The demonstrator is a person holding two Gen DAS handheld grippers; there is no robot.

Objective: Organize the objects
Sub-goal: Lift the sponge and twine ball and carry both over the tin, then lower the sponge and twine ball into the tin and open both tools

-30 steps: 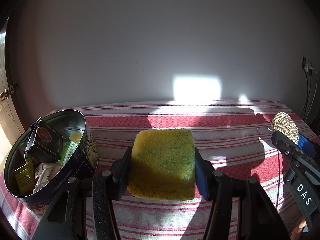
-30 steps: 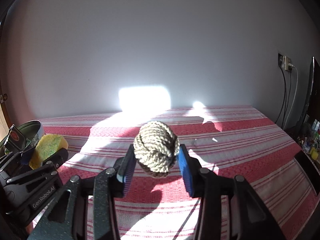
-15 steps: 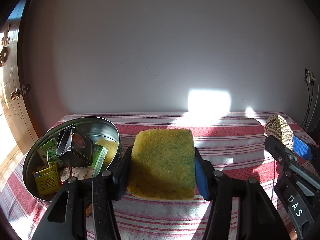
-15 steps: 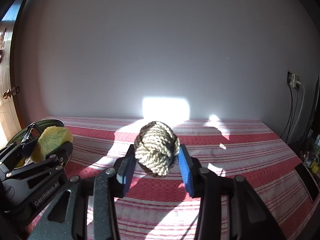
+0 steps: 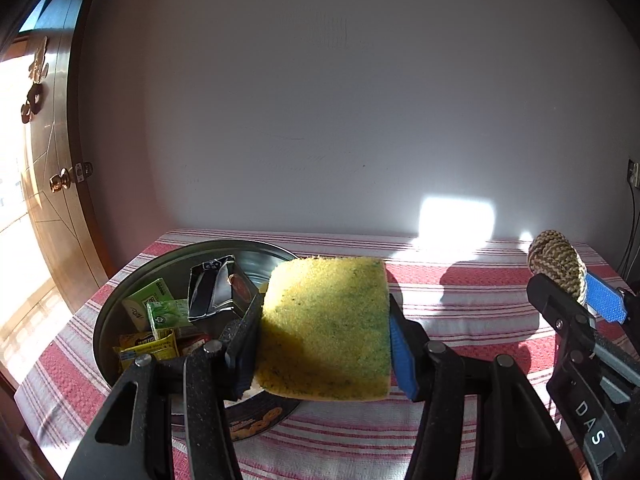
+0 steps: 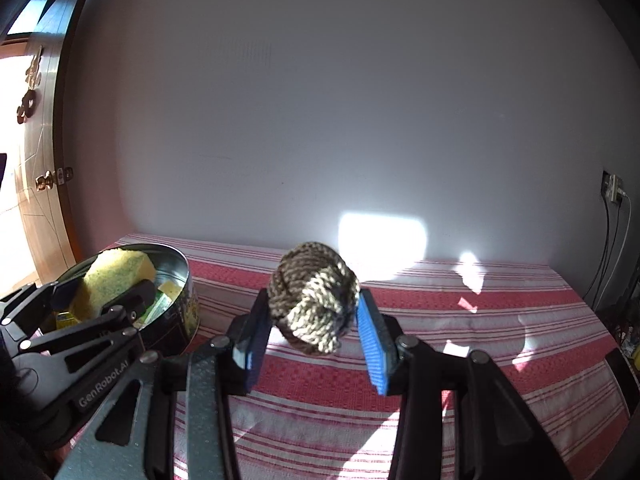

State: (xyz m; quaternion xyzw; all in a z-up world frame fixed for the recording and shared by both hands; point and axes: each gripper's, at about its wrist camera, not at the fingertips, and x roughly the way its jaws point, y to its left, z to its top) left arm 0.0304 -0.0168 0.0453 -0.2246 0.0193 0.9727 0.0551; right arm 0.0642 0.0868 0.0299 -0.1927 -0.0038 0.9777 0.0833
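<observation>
Now sponge (image 5: 326, 326) clamped between left tongs (image 5: 324, 344) (over tin (image 5: 120, 304)), rope ball (image 6: 314, 302) between right tongs (image 6: 314, 340)

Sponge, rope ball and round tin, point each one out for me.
sponge (image 5: 326, 326), left wrist view, middle of its yellow face
rope ball (image 6: 314, 306), right wrist view, centre of the knot
round tin (image 6: 188, 300), right wrist view, its outer side wall

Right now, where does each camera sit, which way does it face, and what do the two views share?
Left wrist: on the left gripper, facing along its fingers toward the wall; sponge clamped over the round tin; right gripper at its right edge.
Right wrist: on the right gripper, facing the same wall; rope ball clamped above the striped cloth.
Shared: sponge, tin, ball, cloth, both grippers.
</observation>
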